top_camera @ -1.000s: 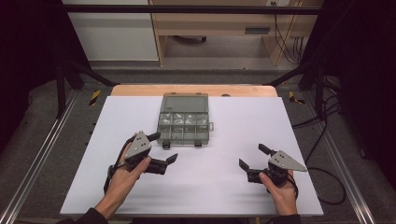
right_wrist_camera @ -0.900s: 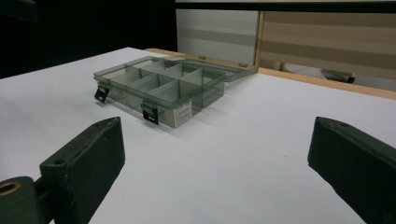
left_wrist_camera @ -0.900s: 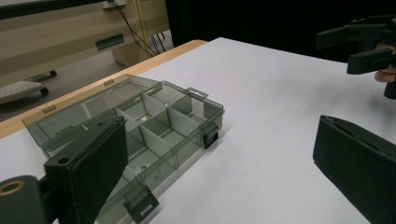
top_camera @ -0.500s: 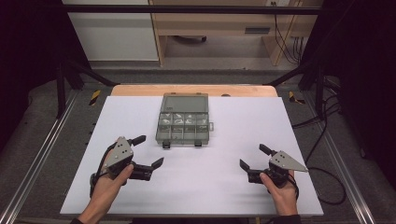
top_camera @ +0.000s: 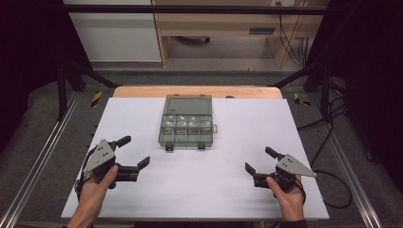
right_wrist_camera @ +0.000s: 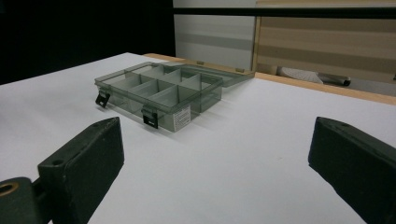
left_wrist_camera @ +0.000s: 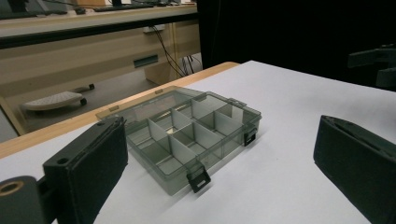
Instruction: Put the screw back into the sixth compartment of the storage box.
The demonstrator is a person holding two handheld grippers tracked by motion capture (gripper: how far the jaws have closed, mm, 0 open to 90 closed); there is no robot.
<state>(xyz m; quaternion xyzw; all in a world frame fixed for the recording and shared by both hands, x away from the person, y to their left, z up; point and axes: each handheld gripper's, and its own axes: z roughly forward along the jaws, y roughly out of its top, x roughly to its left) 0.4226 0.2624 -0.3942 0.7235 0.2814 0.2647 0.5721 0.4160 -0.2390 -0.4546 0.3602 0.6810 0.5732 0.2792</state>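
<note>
One compartment box (top_camera: 186,125), two grippers (top_camera: 134,153)

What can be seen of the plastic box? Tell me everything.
The plastic box is shallow, smoky grey and see-through, split by thin walls into small compartments. Its lid is open and lies back flat toward the table's far edge. Two dark latches hang at the near side, and a small label sits on one side wall. It rests on the white table, with nothing else touching it.
</note>
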